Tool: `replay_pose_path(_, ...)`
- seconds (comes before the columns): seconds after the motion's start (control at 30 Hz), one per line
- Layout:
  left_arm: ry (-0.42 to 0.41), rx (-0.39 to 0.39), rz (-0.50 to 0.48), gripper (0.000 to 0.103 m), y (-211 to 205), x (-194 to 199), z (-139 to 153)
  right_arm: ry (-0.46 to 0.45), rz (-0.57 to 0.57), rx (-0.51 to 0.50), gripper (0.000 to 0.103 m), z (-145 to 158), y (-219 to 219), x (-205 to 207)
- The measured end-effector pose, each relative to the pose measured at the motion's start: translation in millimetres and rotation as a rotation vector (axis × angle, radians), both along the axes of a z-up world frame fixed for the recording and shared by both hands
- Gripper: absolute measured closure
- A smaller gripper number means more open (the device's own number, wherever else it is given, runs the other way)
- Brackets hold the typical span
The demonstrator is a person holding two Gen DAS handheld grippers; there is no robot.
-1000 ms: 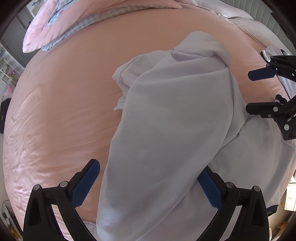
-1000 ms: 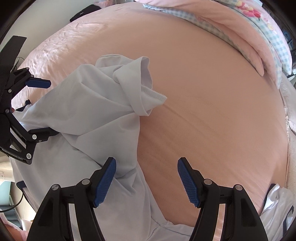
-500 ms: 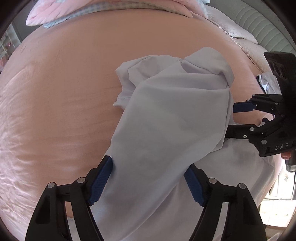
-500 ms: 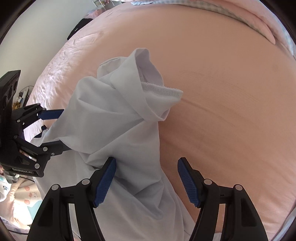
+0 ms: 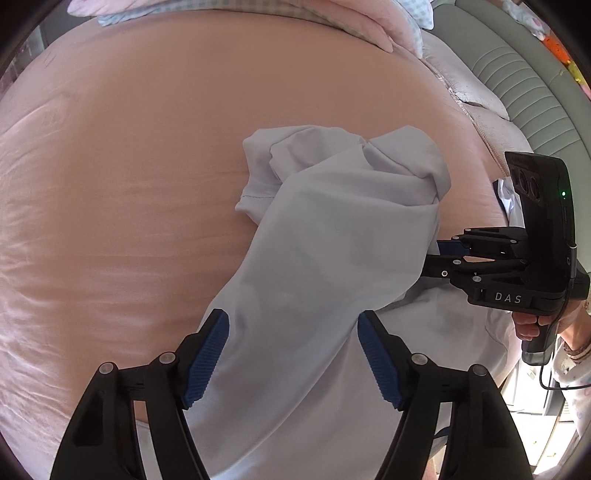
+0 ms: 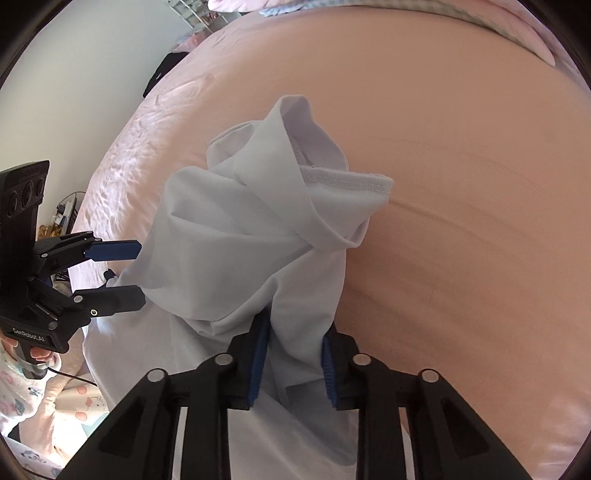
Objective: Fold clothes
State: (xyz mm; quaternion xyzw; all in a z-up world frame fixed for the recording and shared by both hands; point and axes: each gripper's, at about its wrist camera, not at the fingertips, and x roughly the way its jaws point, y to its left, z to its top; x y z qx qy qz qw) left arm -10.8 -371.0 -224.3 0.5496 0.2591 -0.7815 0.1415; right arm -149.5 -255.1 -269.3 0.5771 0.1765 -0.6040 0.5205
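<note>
A white garment (image 5: 332, 240) lies bunched on the pink bed sheet (image 5: 129, 184), its hemmed opening (image 6: 343, 177) turned up toward the far side. My left gripper (image 5: 293, 363) is open, its blue pads straddling the near stretch of cloth without pinching it. In the right wrist view it (image 6: 133, 275) stands open at the garment's left edge. My right gripper (image 6: 293, 358) has closed on a fold of the garment (image 6: 240, 240), with fabric squeezed between its pads. Seen from the left wrist, the right gripper (image 5: 439, 256) reaches in from the right, fingers close together against the cloth.
Pink and checked bedding (image 5: 369, 33) is piled along the far side of the bed. A grey padded headboard (image 5: 535, 92) runs along the right. Another white and dark cloth (image 5: 504, 195) lies behind the right gripper. A dark item (image 6: 166, 70) sits at the far bed edge.
The right gripper's fingers have narrowed from wide open to clamped on the cloth. The left gripper has narrowed somewhat and moved in, staying open. The garment has bunched up.
</note>
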Motion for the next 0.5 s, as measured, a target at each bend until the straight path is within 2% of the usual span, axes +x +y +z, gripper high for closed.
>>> replay_pose_path(0.17,0.07,-0.043,-0.037,0.031,6,-1,21,0.058,0.027,-0.008,0.089,7,-4,-6)
replay_pose_path(0.23,0.079,-0.121,-0.064,0.019,5,-4,24,0.075,0.037,-0.009,0.09,9,-2,-3)
replay_pose_path(0.33,0.091,-0.236,-0.104,0.019,5,-10,28,0.083,0.044,-0.008,0.09,9,1,1)
replay_pose_path(0.5,0.087,-0.197,-0.121,0.018,-10,-24,19,0.083,0.059,-0.014,0.09,9,-5,4)
